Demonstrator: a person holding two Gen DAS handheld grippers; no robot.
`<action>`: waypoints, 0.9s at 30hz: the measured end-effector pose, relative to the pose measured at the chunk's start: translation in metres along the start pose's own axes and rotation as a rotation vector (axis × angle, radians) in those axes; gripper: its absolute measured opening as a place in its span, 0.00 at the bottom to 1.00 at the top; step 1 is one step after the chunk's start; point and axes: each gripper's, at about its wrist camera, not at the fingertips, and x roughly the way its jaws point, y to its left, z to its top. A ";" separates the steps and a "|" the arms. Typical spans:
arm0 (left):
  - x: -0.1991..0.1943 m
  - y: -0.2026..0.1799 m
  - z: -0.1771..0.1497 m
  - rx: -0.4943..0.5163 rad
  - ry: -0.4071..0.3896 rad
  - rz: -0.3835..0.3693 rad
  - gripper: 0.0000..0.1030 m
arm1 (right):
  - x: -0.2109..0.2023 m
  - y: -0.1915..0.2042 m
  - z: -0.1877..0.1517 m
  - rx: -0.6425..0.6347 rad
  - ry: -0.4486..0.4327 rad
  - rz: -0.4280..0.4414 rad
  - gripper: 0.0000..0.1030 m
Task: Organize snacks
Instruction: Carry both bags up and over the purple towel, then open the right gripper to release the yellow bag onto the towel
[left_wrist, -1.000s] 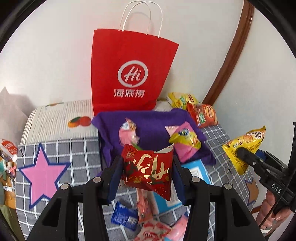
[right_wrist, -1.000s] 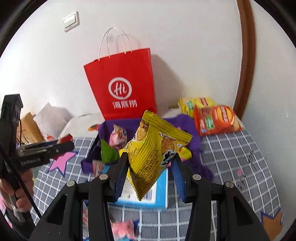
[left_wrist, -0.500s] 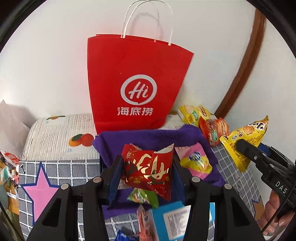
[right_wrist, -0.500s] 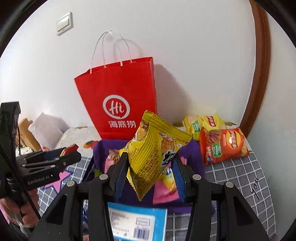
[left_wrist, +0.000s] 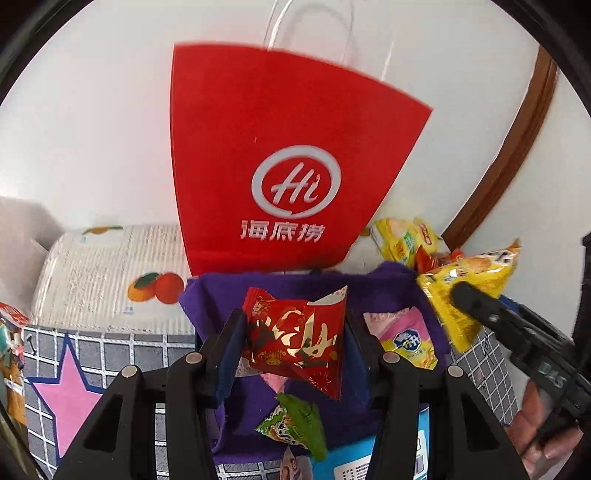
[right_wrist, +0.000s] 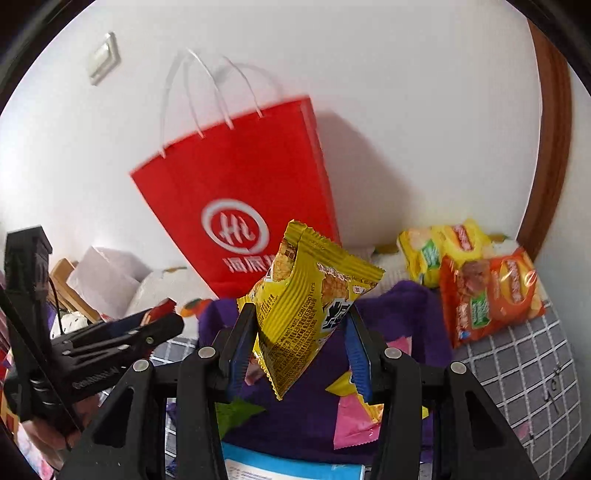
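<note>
Both tools are closed on snacks: the left tool (left_wrist: 295, 339) pinches a red packet (left_wrist: 295, 341), the right tool (right_wrist: 299, 332) a yellow packet (right_wrist: 306, 306), each held in the air above the purple bin (left_wrist: 221, 299). A slip is judged possible, since the yellow packet is gripped only near its lower end and hangs tilted. A collision between the two tools over the bin could also be caused by their closeness. Inside the bin, a green packet (left_wrist: 295, 424) and a pink-and-yellow packet (left_wrist: 402, 332) are seen. Behind it, a red paper bag (left_wrist: 280, 162) stands upright; its contents cannot be told.
</note>
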 end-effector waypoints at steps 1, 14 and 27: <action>0.001 0.001 0.000 -0.005 0.000 -0.006 0.47 | 0.005 -0.002 0.001 0.013 0.014 -0.001 0.45; 0.007 0.006 -0.003 -0.011 0.023 -0.027 0.47 | 0.041 -0.022 -0.016 -0.115 0.179 -0.127 0.45; 0.015 -0.005 -0.006 0.024 0.049 -0.041 0.47 | 0.064 -0.027 -0.031 -0.176 0.309 -0.164 0.45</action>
